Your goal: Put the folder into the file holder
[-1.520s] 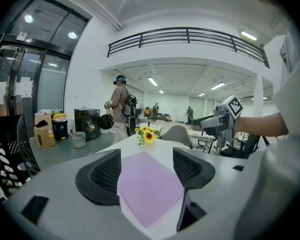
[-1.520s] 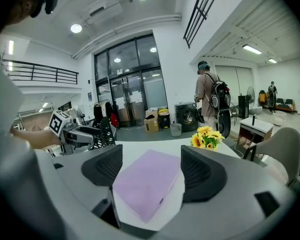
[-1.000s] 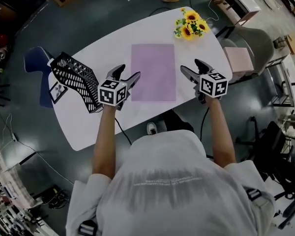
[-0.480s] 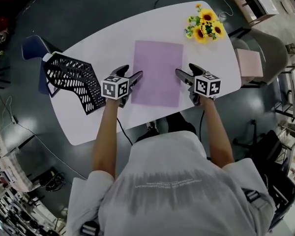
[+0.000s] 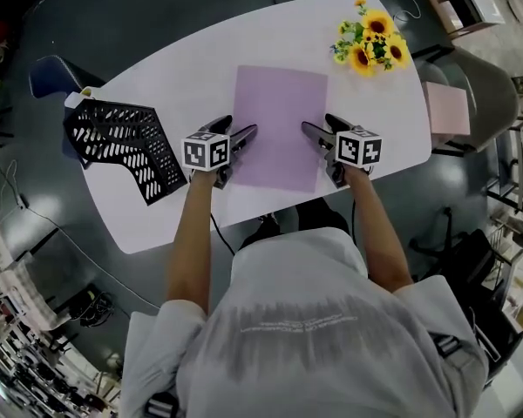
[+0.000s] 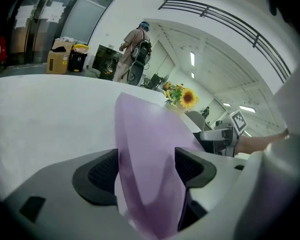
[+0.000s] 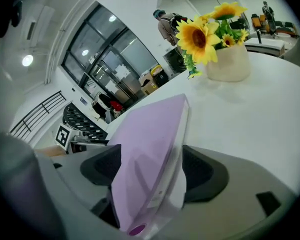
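A purple folder (image 5: pixel 279 124) lies flat on the white table (image 5: pixel 183 77). The black mesh file holder (image 5: pixel 122 142) stands at the table's left end. My left gripper (image 5: pixel 238 126) is at the folder's near left corner. Its jaws are opening, and the folder's edge (image 6: pixel 145 134) runs between the pads with a gap on each side. My right gripper (image 5: pixel 318 124) is at the near right corner. The folder (image 7: pixel 150 129) also passes between its spread jaws, and the pads do not press on it.
A pot of sunflowers (image 5: pixel 372 43) stands at the table's far right. A pink-seated chair (image 5: pixel 449 107) is beyond the right end and a dark chair (image 5: pixel 48 72) behind the file holder. A person (image 6: pixel 132 51) stands far off in the room.
Both grippers have moved inward from beside the folder onto its near corners, so its edges now lie between their jaws. The folder has not moved on the table.
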Tool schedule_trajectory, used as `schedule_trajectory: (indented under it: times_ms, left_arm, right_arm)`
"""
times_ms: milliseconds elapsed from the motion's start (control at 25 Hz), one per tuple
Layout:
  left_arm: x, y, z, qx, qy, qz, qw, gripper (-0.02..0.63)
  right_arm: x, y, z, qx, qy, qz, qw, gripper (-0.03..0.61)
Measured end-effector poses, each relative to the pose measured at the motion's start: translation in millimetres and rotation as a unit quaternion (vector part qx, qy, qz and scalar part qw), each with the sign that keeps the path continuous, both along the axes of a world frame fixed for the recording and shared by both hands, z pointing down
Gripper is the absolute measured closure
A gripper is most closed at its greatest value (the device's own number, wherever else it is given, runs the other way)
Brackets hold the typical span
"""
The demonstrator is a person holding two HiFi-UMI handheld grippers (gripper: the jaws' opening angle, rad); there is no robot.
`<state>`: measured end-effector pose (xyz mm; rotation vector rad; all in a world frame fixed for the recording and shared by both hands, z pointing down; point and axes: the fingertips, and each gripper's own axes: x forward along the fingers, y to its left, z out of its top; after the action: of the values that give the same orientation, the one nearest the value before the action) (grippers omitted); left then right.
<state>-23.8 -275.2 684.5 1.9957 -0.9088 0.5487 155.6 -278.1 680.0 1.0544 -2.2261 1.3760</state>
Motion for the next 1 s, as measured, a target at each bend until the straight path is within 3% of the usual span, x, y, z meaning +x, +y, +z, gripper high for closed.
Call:
schedule_trajectory:
  times_ms: [360,560,1000]
  left_arm:
    - [4.5,1.9,7.2,-0.015,0.005,0.009,0.9998,0.258]
    - [5.1,1.9,6.4,0.005,0.016,-0.003,0.9999,0.256]
    - [2.7,1.0,5.0,0.004,0.029,-0.015,0.9994,0.255]
  right_arm:
    - [-5.5,-0.6,11.2,-0.013,-0.003,0.003,1.000,0.201]
    - [-4.8,-3.6,10.9,-0.010,-0.005,0.020,1.000,0.201]
    - [-4.7,-11.5,-14.5,-0.006,-0.099,0.061,0.993,0.179]
